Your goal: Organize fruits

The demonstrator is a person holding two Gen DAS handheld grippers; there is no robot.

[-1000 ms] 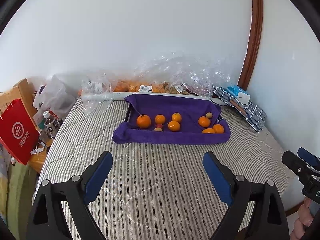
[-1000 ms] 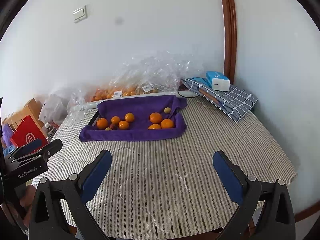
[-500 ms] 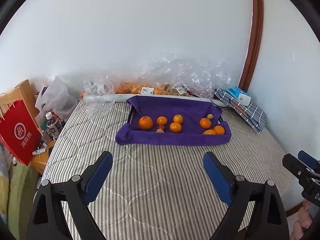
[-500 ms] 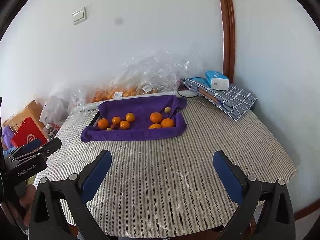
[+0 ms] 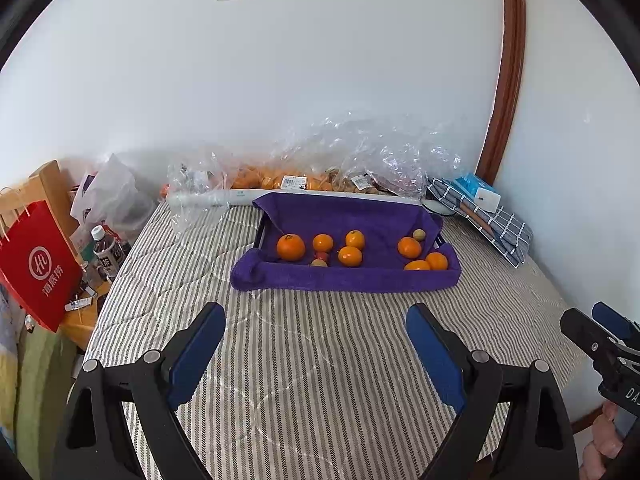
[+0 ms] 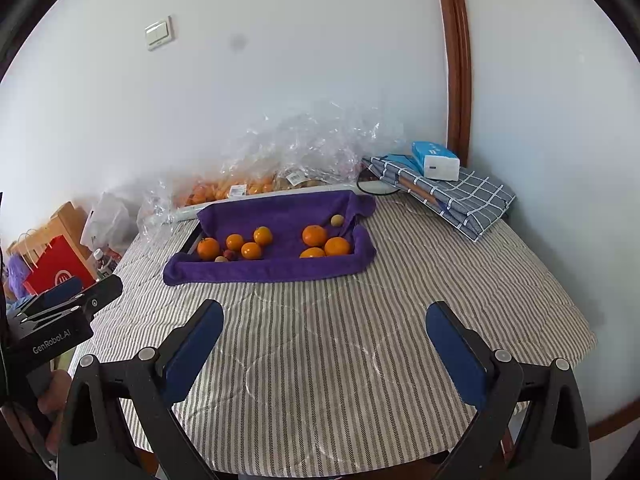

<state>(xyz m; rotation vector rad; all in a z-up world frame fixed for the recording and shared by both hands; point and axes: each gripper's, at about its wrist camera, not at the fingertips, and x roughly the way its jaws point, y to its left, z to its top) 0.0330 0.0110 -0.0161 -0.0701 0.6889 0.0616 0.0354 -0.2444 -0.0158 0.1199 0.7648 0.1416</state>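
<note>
While both claws hung wide open and empty over the striped worktop, fruit lay well ahead in the middle of the frame. Left claw: blue pads spread far apart at the bottom of the left wrist view, gripping nothing. Right claw: likewise spread wide at the bottom of the right wrist view, gripping nothing; also glimpsed at the right edge of the left wrist view. Purple towel draped over a dark tray, centre of frame. On the towel: four oranges grouped left of centre, three more oranges to the right, a small pale fruit just above those, a small red fruit and another pale one among the left group. Behind, along the wall: crumpled clear plastic bags over more orange fruit. Upper right: checked grey cloth carrying a blue tissue pack. Far left: red paper bag and a bottle, off the worktop.
</note>
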